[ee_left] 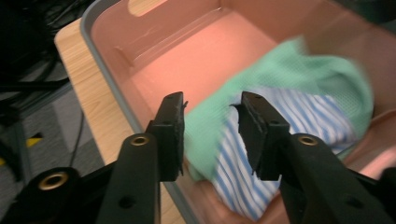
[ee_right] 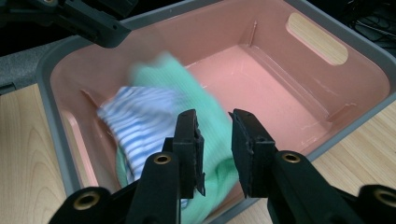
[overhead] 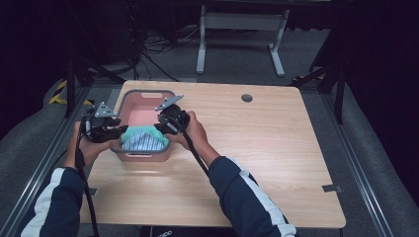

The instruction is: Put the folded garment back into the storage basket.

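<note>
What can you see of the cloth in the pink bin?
The cloth is a soft bundle, mint green and knit-looking on one side, white with blue stripes on the other. It lies crumpled and loosely folded in the near end of the pink bin, slumped against the near wall and blurred in both gripper views. The left hand-held gripper and right hand-held gripper stand just over it, jaws apart, nothing pinched.

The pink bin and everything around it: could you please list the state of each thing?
Pink bin: upright on the table, far half bare.
Green cloth: bunched in the bin's near end, blurred.
Striped cloth: crumpled under the green one.
Left tongs: open, gripping nothing.
Right tongs: open above the green cloth.
</note>
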### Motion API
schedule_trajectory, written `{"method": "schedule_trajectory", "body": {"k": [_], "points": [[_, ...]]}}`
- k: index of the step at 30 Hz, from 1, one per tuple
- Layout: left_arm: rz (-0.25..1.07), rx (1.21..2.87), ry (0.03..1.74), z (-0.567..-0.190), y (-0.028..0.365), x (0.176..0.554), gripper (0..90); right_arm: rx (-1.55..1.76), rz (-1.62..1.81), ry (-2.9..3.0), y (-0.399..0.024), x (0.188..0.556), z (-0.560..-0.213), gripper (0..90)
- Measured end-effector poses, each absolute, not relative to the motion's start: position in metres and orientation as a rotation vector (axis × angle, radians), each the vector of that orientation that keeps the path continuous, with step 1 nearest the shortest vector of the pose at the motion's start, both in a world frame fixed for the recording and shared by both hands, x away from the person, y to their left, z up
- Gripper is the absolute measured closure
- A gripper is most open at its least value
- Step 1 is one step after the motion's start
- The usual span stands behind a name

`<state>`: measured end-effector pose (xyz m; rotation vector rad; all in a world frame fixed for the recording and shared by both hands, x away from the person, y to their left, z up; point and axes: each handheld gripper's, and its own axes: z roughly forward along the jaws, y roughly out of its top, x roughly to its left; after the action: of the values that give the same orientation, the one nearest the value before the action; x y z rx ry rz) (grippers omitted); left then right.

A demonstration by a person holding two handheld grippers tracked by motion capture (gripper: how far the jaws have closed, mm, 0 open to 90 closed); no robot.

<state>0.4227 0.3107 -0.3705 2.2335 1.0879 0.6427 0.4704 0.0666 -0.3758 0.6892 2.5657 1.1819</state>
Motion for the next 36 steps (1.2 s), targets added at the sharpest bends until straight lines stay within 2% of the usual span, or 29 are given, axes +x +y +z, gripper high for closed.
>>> {"method": "schedule_trajectory", "body": {"k": [7, 21, 27, 36], "points": [[0.657, 2.243, 1.093, -0.372, 0.306, 0.422, 52.3, 0.688, 1.161, 2.562, 0.06, 0.47, -0.376, 69.0], [0.662, 2.224, 1.076, -0.375, 0.297, 0.419, 47.4, 0.648, 1.143, 2.56, 0.053, 0.468, -0.374, 61.4], [0.67, 2.222, 1.043, -0.369, 0.288, 0.413, 44.8, 0.611, 1.133, 2.563, 0.041, 0.465, -0.371, 53.5], [0.679, 2.178, 1.01, -0.363, 0.271, 0.403, 39.2, 0.607, 1.067, 2.538, 0.016, 0.458, -0.366, 47.6]]}}
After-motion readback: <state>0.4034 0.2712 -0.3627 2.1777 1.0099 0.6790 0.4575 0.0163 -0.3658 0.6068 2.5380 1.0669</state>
